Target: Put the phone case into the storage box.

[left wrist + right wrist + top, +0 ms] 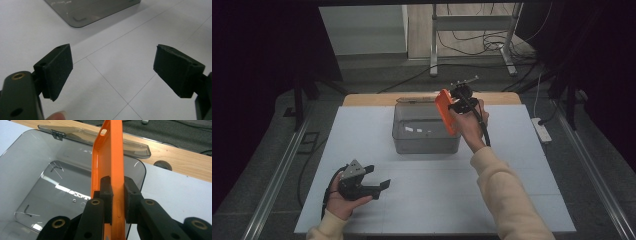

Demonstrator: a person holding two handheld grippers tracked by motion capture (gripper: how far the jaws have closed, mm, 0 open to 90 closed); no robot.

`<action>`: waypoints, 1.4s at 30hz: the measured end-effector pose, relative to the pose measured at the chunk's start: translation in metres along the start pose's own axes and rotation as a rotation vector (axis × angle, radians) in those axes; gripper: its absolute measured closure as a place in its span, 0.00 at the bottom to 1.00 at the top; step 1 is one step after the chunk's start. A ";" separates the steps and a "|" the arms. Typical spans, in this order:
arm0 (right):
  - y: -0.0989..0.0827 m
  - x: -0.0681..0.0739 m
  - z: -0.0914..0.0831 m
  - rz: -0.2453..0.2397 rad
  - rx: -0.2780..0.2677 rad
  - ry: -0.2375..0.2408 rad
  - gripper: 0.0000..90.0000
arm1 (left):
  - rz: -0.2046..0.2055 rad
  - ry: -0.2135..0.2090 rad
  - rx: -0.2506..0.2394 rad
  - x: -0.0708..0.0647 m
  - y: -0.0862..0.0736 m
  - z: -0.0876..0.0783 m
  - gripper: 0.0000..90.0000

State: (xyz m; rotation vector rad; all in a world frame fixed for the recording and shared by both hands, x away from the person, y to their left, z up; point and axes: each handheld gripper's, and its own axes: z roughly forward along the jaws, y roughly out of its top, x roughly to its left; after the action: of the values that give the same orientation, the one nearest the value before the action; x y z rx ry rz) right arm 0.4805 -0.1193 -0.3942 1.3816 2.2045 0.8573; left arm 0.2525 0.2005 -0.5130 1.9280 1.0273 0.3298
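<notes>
An orange phone case hangs edge-on over the right rim of a clear grey plastic bin. My right gripper is shut on it; in the right gripper view both black pads clamp the orange phone case above the bin, whose inside holds nothing I can see. My left gripper rests low at the front left of the white table, held in a hand, jaws wide apart. In the left gripper view its gripper has only bare table between the pads, with a corner of the bin farther off.
The bin's clear lid lies behind it along the wooden table edge. A power strip lies on the floor to the right. White table surface stretches between the bin and the front edge.
</notes>
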 end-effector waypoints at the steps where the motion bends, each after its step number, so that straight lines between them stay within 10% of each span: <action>1: 0.000 0.000 0.001 0.001 0.003 0.000 0.89 | -0.001 0.000 0.000 0.000 0.000 0.000 0.18; 42: -0.005 0.003 0.022 0.006 0.101 -0.037 0.89 | -0.001 0.005 0.000 0.001 0.000 -0.001 0.18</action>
State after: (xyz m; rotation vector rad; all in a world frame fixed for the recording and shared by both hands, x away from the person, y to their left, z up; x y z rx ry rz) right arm 0.4895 -0.1117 -0.4143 1.4395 2.2439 0.7260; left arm 0.2527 0.2020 -0.5132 1.9278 1.0312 0.3342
